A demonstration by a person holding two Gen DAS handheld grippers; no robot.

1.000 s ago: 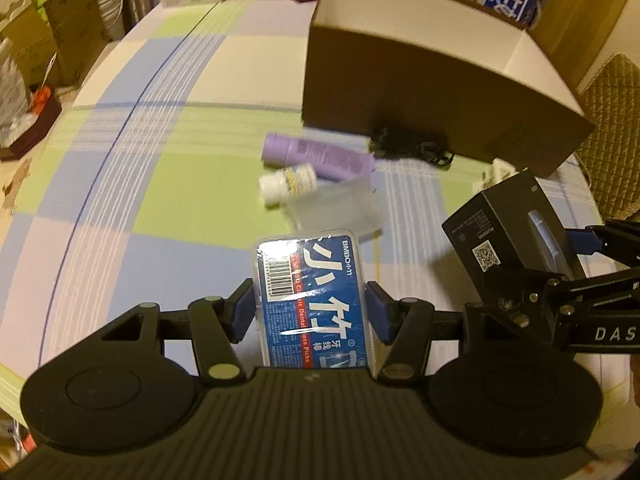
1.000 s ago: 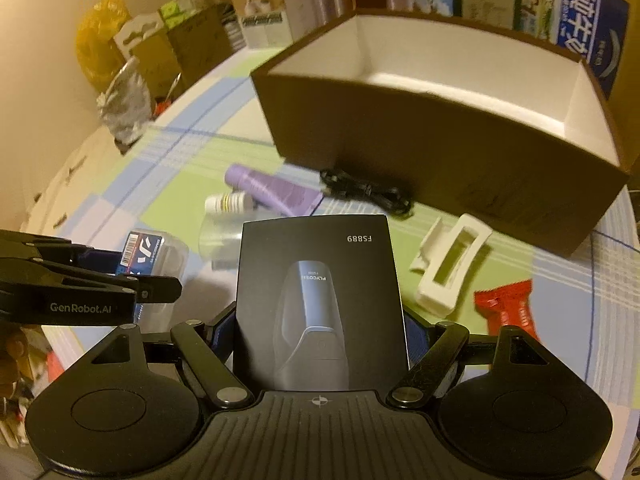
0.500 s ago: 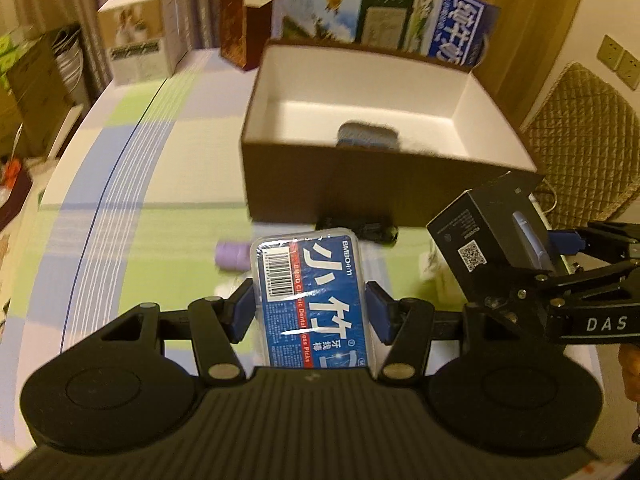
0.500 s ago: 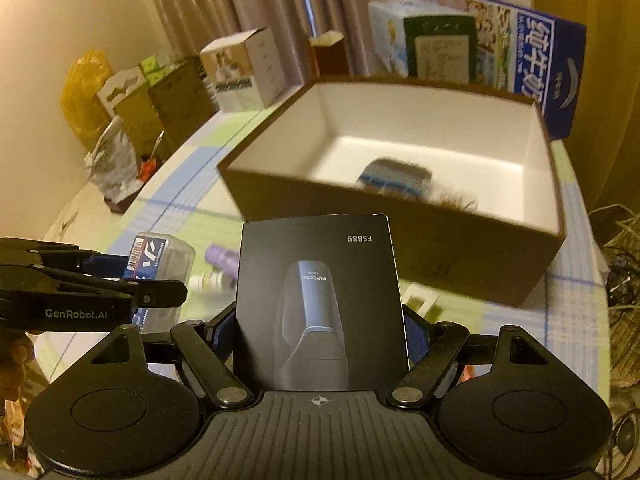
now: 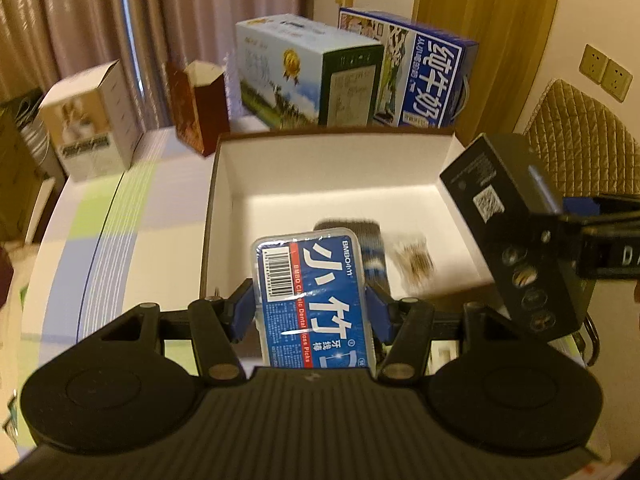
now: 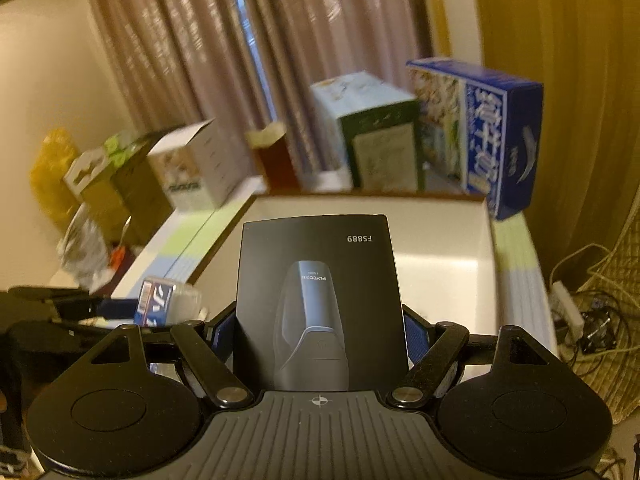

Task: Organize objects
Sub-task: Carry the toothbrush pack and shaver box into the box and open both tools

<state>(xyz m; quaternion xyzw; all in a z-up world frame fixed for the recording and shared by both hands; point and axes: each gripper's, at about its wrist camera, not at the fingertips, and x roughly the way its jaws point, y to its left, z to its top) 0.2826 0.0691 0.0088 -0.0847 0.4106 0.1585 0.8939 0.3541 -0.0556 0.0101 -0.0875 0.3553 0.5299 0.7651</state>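
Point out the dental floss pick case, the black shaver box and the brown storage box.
dental floss pick case (image 5: 316,300), left wrist view, blue label.
black shaver box (image 6: 320,300), right wrist view, printed front face.
brown storage box (image 5: 320,168), left wrist view, white inner back wall.

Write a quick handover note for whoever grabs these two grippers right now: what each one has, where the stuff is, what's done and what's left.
Left gripper: shut on the blue dental floss pick case, held above the near edge of the open brown box.
Right gripper: shut on the black shaver box, also held at the open brown box.
Done: a dark striped item and a small brownish bundle already lie inside the box.
Left: lower both held items into the box and release. Other table items are not in view now.
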